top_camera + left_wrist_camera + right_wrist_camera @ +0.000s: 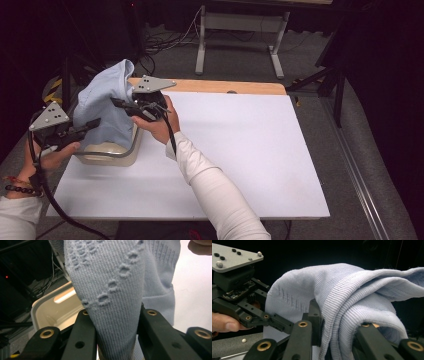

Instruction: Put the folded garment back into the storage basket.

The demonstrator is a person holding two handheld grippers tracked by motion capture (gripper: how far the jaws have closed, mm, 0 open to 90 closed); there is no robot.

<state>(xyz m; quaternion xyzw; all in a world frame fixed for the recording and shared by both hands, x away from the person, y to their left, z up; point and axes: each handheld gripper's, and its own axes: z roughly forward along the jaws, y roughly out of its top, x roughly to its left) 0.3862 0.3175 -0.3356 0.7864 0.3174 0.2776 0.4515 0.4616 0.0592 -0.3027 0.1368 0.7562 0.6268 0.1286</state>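
Observation:
A pale blue knitted garment (102, 102) hangs bunched above a beige plastic bin (107, 156) at the left of the white table (250, 150). My left gripper (95, 123) is shut on its lower left part. In the left gripper view the knit (112, 285) is pinched between the two black jaws of that gripper (113, 315), with the bin (45, 310) behind it. My right gripper (116, 102) is shut on the garment's right side, higher up. In the right gripper view thick folds (352, 297) fill the gap of that gripper (334, 326), and the left gripper (265, 317) bites the cloth further left.
A wooden strip (220, 86) runs along the table's far edge. Behind it stand a grey metal frame (240, 30) and cables on the floor. A rail (360, 170) runs along the right. Dark curtains close the left and right sides.

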